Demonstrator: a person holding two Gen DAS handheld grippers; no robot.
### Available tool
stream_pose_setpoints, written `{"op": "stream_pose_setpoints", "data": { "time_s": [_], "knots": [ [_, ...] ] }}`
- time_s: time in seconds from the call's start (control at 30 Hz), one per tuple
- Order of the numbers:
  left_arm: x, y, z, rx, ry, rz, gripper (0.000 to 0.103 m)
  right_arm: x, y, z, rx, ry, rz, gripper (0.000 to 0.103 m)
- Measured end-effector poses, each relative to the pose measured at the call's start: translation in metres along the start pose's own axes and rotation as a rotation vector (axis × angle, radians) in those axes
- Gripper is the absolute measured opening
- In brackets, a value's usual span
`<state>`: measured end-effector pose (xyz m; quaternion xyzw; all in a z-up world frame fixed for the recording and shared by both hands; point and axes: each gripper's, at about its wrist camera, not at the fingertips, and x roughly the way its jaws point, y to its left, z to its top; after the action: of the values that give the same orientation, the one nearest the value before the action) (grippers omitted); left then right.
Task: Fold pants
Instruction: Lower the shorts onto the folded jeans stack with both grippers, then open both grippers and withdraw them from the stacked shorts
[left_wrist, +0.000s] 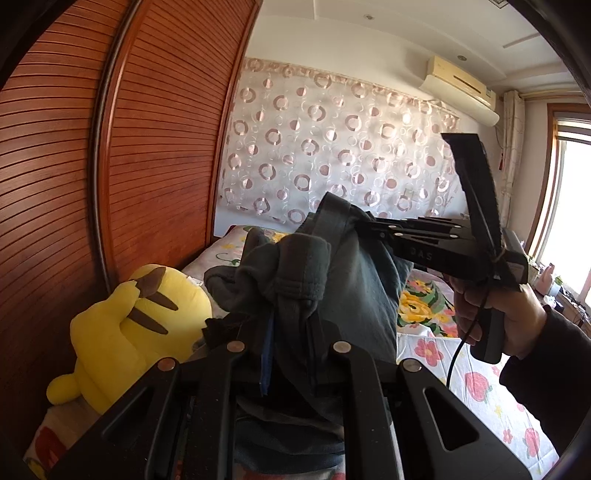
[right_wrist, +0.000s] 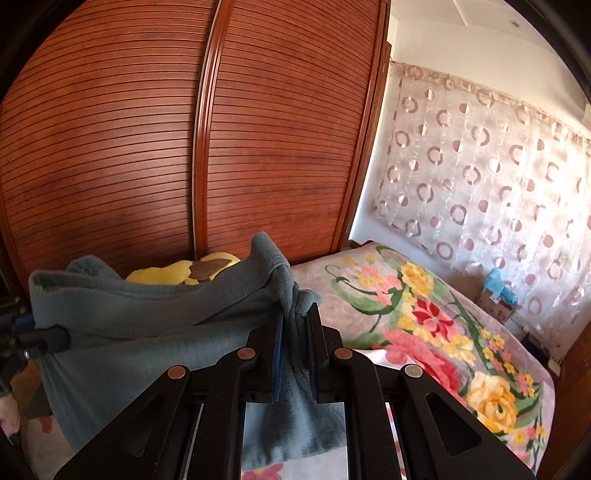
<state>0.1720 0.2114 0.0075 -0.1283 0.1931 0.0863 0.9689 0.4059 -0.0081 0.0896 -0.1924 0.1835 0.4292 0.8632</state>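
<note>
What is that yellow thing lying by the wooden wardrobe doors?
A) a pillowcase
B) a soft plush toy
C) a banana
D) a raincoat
B: the yellow plush toy has stuffed limbs and brown-tipped ears, and lies on the bed beside the slatted wardrobe doors, behind the grey-blue pants held up in front.

The bunched grey-blue pants (left_wrist: 314, 280) are covering the left gripper (left_wrist: 291, 332) fingertips, and the lower legs are running out past the bottom edge of both views. In the right wrist view the pants are hiding most of the yellow plush toy (right_wrist: 192, 271), and the small blue thing (right_wrist: 496, 282) by the curtain (right_wrist: 480, 166) is perhaps a cloth.
</note>
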Motion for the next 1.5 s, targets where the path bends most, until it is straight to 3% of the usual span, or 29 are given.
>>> {"op": "stream_pose_setpoints", "data": {
  "time_s": [0.2,0.3,0.63,0.9,1.1,1.2,1.5],
  "knots": [
    [0.007,0.005,-0.008,-0.027,0.02,0.035,0.015,0.01,0.004,0.0,0.01,0.0,0.01,0.011],
    [0.013,0.007,-0.012,-0.03,0.046,0.039,0.015,0.015,0.004,-0.004,0.016,0.025,0.045,0.02],
    [0.014,0.008,-0.022,-0.036,0.068,0.06,0.015,-0.007,-0.033,-0.037,0.116,0.06,0.114,0.021],
    [0.015,0.009,-0.028,-0.03,0.095,0.072,0.016,0.014,-0.056,-0.053,0.184,0.122,0.054,0.021],
    [0.012,0.006,-0.025,-0.006,0.098,0.085,0.016,0.003,-0.041,-0.048,0.219,0.094,0.059,0.022],
    [0.007,0.006,-0.023,0.001,0.094,0.097,0.021,-0.014,-0.033,-0.053,0.224,0.073,0.073,0.025],
    [-0.011,0.007,-0.02,0.03,0.061,0.127,0.048,-0.061,-0.009,-0.068,0.22,0.039,0.105,0.03]
  ]
}}
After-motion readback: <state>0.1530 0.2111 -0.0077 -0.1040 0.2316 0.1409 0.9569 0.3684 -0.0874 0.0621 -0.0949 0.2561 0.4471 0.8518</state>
